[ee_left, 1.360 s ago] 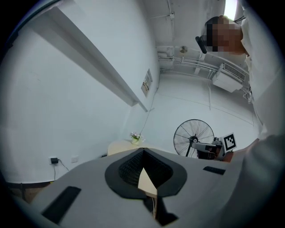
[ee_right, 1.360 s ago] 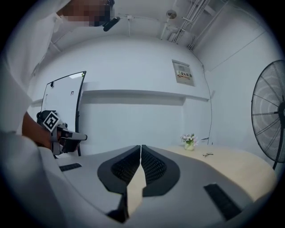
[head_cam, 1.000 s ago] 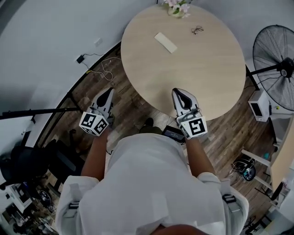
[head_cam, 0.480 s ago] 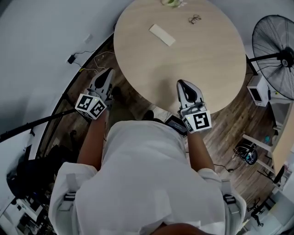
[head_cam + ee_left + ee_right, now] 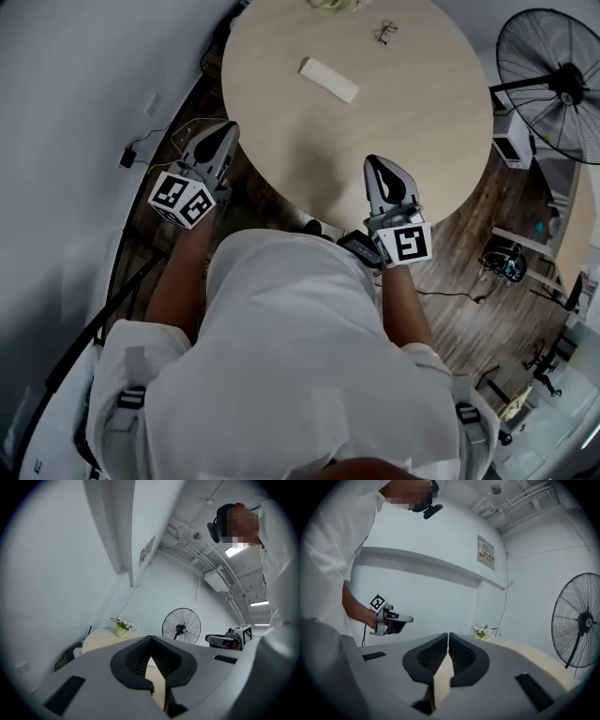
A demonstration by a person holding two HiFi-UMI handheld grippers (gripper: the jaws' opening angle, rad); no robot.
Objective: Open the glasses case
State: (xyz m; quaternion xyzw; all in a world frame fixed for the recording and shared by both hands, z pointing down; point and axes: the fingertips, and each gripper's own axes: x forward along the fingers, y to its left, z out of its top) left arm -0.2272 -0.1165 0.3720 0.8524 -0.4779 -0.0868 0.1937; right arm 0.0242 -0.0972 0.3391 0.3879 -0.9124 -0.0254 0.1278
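The glasses case [image 5: 329, 80] is lying flat on the far half of the round table [image 5: 422, 141], at a slant. It is showing as a slim, pale beige bar, closed as far as one can tell (it nearly matches the light wood top). A pair of glasses [image 5: 384, 33] is sitting well apart from it, nearer the far edge, with a flower pot [image 5: 121, 631] close by. The right gripper [image 5: 380, 171] is hovering over the table's near edge, well short of the case, its jaws pressed together on nothing. The left gripper [image 5: 223, 133] is hanging off the table's left side above the floor, jaws likewise together and empty. A fan [image 5: 553, 80] is standing at the right.
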